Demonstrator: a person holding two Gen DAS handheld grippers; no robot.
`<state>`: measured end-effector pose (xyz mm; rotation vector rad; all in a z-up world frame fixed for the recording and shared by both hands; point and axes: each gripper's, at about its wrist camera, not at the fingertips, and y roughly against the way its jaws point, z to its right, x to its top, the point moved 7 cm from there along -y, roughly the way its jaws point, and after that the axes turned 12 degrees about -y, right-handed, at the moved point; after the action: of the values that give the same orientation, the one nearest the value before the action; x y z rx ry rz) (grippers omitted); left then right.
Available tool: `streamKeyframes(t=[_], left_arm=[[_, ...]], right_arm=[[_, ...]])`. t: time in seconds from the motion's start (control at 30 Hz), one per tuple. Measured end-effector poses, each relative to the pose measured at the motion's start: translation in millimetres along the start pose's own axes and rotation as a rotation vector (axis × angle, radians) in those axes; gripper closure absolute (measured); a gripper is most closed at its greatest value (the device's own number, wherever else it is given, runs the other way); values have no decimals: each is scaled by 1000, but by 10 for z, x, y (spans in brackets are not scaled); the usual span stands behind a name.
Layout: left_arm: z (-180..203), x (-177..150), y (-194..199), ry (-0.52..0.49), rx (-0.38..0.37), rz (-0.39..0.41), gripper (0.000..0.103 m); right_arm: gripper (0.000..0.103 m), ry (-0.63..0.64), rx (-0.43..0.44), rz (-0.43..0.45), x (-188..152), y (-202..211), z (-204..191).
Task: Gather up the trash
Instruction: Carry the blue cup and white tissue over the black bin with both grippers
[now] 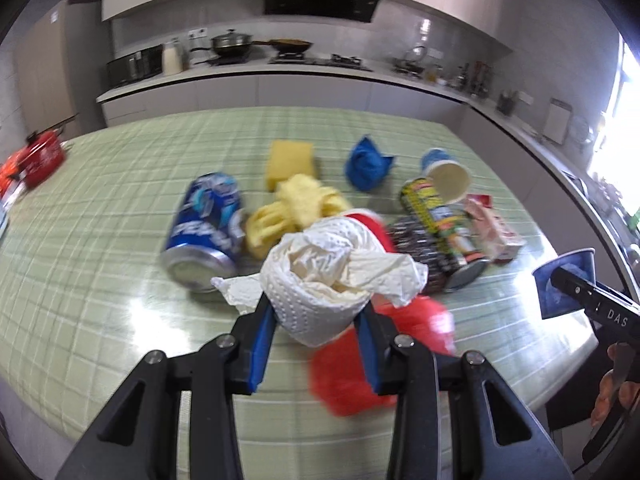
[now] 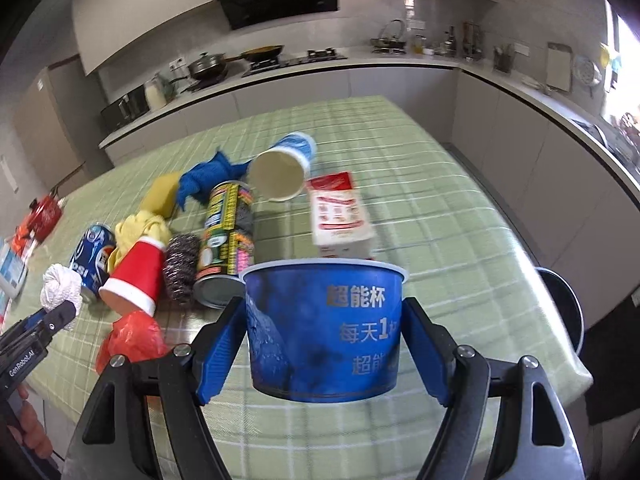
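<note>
My left gripper (image 1: 316,312) is shut on a crumpled white paper towel (image 1: 328,276) and holds it above the green checked table (image 1: 100,280). It shows at the left of the right wrist view (image 2: 60,292). My right gripper (image 2: 324,320) is shut on a blue paper bowl (image 2: 324,328), upright, above the table's near edge; it also shows in the left wrist view (image 1: 564,284). On the table lie a blue Pepsi can (image 1: 208,228), a red cup (image 2: 136,280), a red plastic bag (image 1: 360,360), a tall printed can (image 2: 228,236), a steel scourer (image 2: 180,268), a white carton (image 2: 340,216) and a blue-and-white paper cup (image 2: 284,172).
A yellow sponge (image 1: 290,162), a yellow cloth (image 1: 296,208) and a blue cloth (image 1: 366,166) lie behind the trash. A red pot (image 1: 40,158) sits at the table's far left. A dark round stool (image 2: 560,304) stands right of the table. Kitchen counters run behind.
</note>
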<state>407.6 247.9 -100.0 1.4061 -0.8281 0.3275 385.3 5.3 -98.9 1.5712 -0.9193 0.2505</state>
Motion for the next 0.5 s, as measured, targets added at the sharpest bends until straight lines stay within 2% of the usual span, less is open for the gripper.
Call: streamKeyframes(t=[0.23,0.37,0.5], left_arm=[[523,122,-20,-37,-32,8,63],[1000,236,22,-56,-26,27,63],[1522,319,-10,-34,-32,23,63]], right_arm=[[24,-43,-18,28,88,213,511],[24,-51,2,29,166,283,915],[24,-40,28,19,297,328,1401]])
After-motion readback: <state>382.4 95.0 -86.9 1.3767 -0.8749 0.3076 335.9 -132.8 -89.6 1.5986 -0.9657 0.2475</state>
